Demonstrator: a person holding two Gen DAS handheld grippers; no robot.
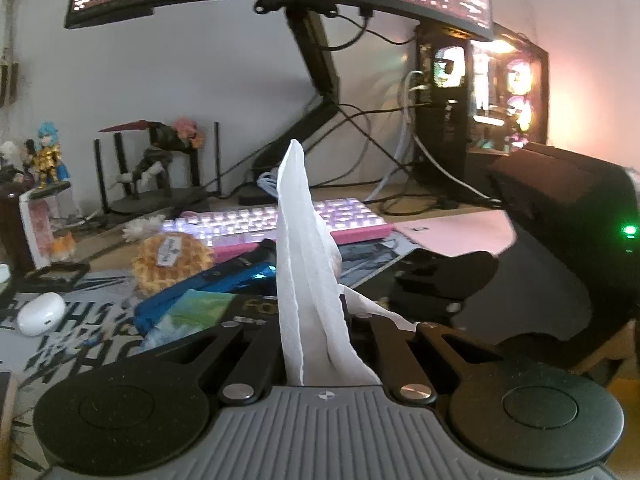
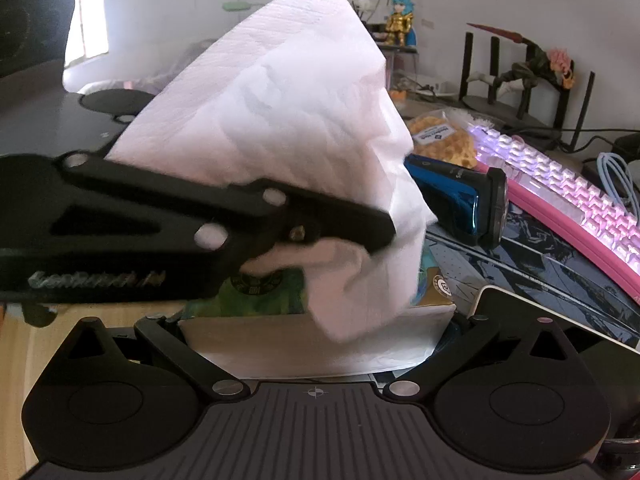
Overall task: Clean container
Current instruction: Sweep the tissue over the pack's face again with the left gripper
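Container, seemingly the white box (image 2: 260, 340) at bottom centre of the right view, sits between the wide-spread right tongs (image 2: 316, 332); whether they grip it cannot be told. It looks light and crushable, so it is best held by its side walls. Left tongs (image 1: 310, 312) pinch a soft tissue (image 1: 296, 220).

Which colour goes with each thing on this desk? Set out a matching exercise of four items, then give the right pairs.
Things:
1. tissue in the left gripper
2. keyboard frame
3. waffle
4. shaver

Colours:
A. golden yellow
B. shiny blue
C. white
D. pink

Pairs: 1-C, 2-D, 3-A, 4-B
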